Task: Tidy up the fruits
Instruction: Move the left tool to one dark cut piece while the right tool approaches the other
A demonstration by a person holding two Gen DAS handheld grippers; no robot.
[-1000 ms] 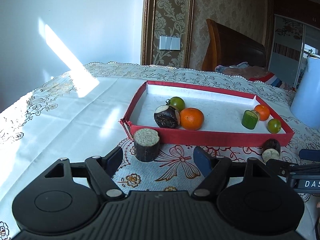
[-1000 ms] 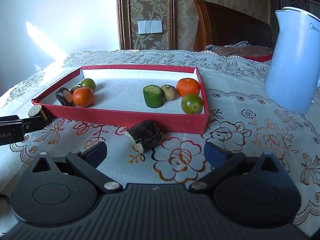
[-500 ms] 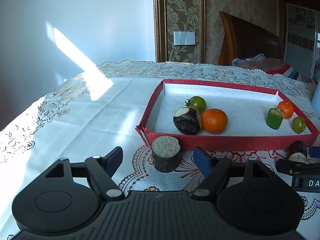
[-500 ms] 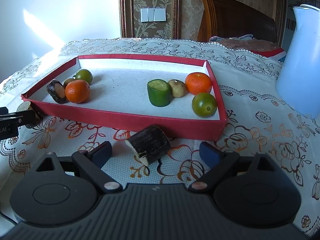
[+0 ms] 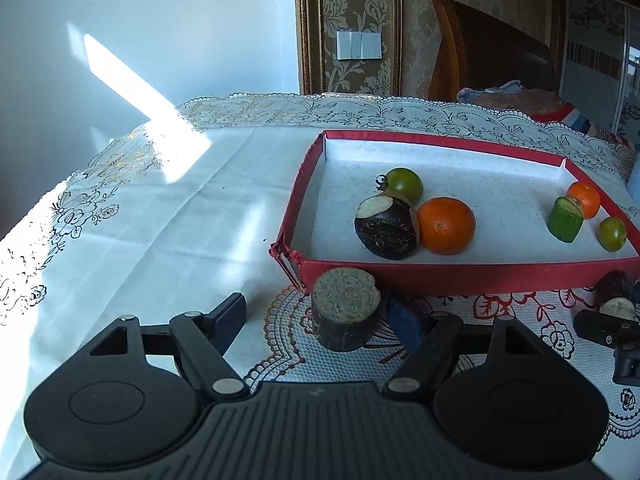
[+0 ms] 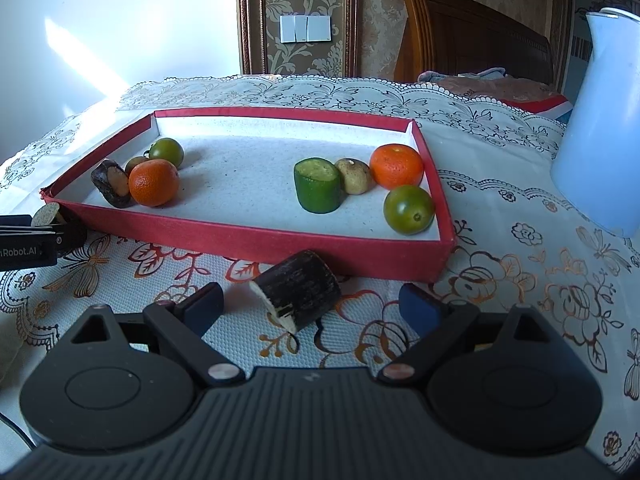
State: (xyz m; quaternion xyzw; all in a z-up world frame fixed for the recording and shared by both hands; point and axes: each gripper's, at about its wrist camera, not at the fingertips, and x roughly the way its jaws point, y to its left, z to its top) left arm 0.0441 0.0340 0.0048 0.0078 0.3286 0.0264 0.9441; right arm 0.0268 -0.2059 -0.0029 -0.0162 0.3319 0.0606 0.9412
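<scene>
A red tray (image 5: 460, 278) (image 6: 256, 242) on the tablecloth holds oranges (image 5: 445, 225) (image 6: 396, 165), green fruits (image 5: 405, 179) (image 6: 409, 209), a green cut piece (image 6: 318, 185) and a dark cut piece (image 5: 386, 226). A dark stump piece (image 5: 345, 312) stands upright in front of the tray, between the open fingers of my left gripper (image 5: 320, 316). Another dark piece (image 6: 298, 289) lies on its side in front of the tray, between the open fingers of my right gripper (image 6: 310, 306). Neither gripper touches its piece.
A pale blue kettle (image 6: 600, 128) stands right of the tray. The left gripper's body (image 6: 28, 240) shows at the left edge of the right wrist view. The right gripper (image 5: 608, 330) shows at the right edge of the left wrist view.
Both grippers have moved forward toward the tray. Each dark piece now sits between its gripper's fingers. Both grippers stay open.
</scene>
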